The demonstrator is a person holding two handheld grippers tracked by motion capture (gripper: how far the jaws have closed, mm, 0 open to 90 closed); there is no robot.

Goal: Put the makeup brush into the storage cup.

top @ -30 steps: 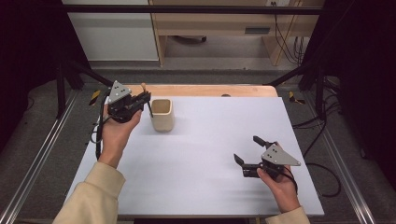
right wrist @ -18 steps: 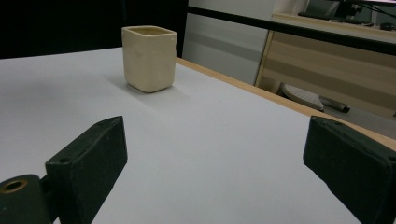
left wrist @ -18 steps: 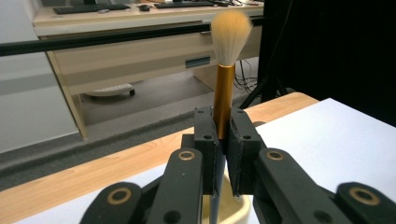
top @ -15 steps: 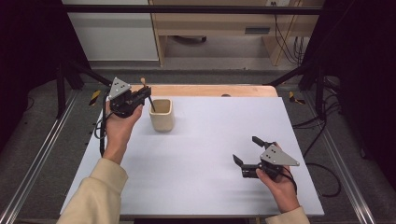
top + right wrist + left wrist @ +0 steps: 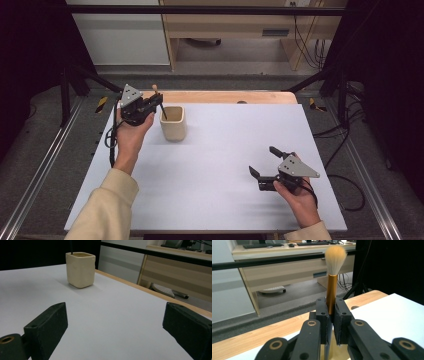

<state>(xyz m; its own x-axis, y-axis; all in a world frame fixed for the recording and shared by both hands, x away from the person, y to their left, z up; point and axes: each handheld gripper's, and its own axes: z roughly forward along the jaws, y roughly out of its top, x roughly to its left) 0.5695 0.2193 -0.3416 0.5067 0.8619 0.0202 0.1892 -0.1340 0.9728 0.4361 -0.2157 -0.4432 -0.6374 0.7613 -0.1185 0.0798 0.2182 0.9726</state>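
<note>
Clamping a makeup brush (image 5: 331, 290) by its gold ferrule, the left gripper (image 5: 158, 104) has its two black jaws pressed together on it, the pale bristle tuft standing up above them in the left gripper view; in the high view the brush's thin dark handle slants down from the jaws into the mouth of a cream square cup (image 5: 173, 123), which stands just beside this gripper on the side toward the other hand, on the white table (image 5: 220, 165); the left hand (image 5: 131, 135) holds the gripper from below, raised off the surface; well apart from the cup, the right gripper (image 5: 264, 162) rests low by the table with its jaws spread wide and nothing between them; along those jaws the cup shows farther off, with the dark handle rising from its rim
</note>
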